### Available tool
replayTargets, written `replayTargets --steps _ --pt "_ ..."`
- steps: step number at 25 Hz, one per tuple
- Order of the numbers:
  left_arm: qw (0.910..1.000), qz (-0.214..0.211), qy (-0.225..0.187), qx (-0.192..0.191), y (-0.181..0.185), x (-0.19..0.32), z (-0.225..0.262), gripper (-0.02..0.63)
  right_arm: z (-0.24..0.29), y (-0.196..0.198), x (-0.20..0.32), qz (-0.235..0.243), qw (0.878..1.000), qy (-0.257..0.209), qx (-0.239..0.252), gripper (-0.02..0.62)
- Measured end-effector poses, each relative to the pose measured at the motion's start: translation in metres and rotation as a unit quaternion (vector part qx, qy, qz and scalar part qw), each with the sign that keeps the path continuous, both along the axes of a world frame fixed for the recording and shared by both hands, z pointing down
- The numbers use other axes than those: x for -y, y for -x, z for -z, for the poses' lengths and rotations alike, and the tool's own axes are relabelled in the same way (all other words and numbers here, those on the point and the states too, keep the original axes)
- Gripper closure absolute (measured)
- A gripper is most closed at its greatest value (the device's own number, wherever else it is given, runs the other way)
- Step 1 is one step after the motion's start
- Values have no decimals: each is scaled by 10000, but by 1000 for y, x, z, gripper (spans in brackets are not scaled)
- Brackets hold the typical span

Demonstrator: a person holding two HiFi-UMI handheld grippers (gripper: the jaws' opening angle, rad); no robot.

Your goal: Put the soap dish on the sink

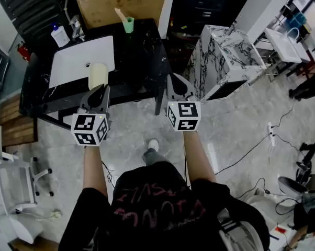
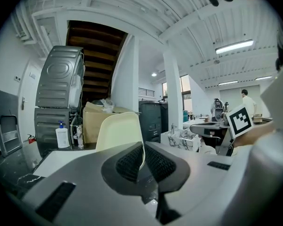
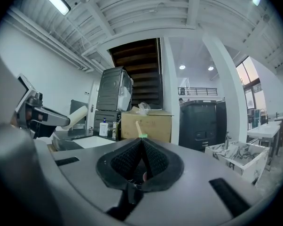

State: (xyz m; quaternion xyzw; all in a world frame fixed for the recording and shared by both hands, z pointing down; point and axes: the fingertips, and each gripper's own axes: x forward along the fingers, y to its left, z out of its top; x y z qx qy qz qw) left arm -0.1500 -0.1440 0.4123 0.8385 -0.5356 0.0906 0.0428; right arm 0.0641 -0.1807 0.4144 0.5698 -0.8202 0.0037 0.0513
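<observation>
As left claw (image 2: 142, 149) grips it, soap dish (image 2: 120, 131) overhangs sink (image 1: 74, 61).

I work in a workshop hall: cables (image 1: 251, 148) trail over the tiled floor (image 1: 236, 124), a cardboard box (image 1: 121, 4) stands far behind the white sink (image 1: 74, 67), and strip lights (image 2: 234, 46) hang overhead.

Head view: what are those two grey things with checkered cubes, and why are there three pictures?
They are grabbing tools; a person holds one in each hand. The head view comes from a camera on the person's head, looking down. The other two pictures come from small cameras riding on each tool. The left tool pinches a pale yellow soap dish by its edge, near the white sink on the black counter. The right tool is closed with nothing in it. A soap bottle and a green cup stand on the counter too.
</observation>
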Motion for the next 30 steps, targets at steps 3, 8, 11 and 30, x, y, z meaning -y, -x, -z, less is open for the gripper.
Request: replayTargets --steps 3,8,11,30 --pt "10000 25 21 15 -7 34 -1 578 -1 -7 33 16 10000 -2 18 581" --pt "10000 90 -5 28 -21 88 4 578 2 -19 89 117 9999 27 49 581" --pt "9999 118 -6 56 -30 113 8 578 3 -25 116 178 9998 47 82 581" --pt "9995 293 -23 149 -35 162 15 578 7 -26 178 341 9992 -10 211 581"
